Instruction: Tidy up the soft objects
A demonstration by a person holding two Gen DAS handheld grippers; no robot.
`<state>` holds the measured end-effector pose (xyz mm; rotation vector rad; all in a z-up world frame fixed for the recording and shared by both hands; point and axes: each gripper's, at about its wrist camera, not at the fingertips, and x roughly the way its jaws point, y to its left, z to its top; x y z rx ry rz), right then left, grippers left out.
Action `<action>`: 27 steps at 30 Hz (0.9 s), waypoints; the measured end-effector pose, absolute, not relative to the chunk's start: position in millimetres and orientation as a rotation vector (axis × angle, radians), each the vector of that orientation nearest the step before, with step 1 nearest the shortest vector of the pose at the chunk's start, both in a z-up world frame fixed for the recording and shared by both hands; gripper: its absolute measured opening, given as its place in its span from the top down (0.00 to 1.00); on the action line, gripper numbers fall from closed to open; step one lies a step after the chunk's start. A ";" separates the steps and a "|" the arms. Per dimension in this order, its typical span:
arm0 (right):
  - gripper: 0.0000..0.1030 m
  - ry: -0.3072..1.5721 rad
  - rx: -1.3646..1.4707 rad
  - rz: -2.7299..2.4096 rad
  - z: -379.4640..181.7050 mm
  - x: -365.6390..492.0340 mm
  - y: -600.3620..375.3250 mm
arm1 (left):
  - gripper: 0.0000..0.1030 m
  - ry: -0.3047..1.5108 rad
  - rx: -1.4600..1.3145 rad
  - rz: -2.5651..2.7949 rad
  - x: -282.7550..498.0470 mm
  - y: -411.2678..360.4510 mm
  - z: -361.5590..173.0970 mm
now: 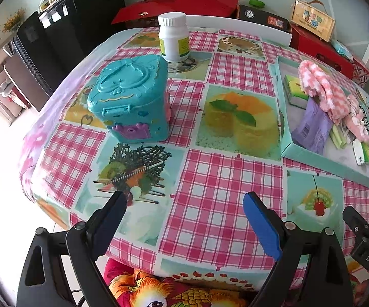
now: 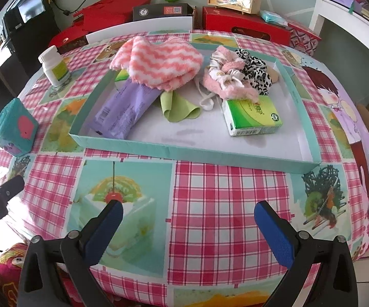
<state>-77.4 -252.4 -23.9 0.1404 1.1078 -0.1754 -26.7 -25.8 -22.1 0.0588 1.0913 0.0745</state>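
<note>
right tool [image 2: 188, 221] wide open and empty, pink striped towel [image 2: 158, 62] well ahead in the tray [image 2: 184, 151]

Bright daylight blows out the left edge of both views; fisheye bending, dark corners, sharp focus.

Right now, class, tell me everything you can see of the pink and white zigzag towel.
The towel is fluffy, fleece-like cloth with pink and white zigzag stripes, loosely folded into a soft heap. It lies at the far left of the shallow teal tray, its far edge draped over the rim. It rests on a purple packet and a green cloth. No gripper touches it.
</note>
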 end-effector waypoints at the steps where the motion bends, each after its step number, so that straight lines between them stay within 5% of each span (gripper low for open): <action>1: 0.00 1.109 0.139 -0.178 -26.2 -77.9 -252.3 | 0.10 1.094 0.067 0.076 -25.9 -26.4 -22.7; 27: 0.00 1.087 0.136 -0.194 -30.7 -79.3 -254.4 | 0.10 1.098 0.146 0.077 -27.3 -33.1 -28.3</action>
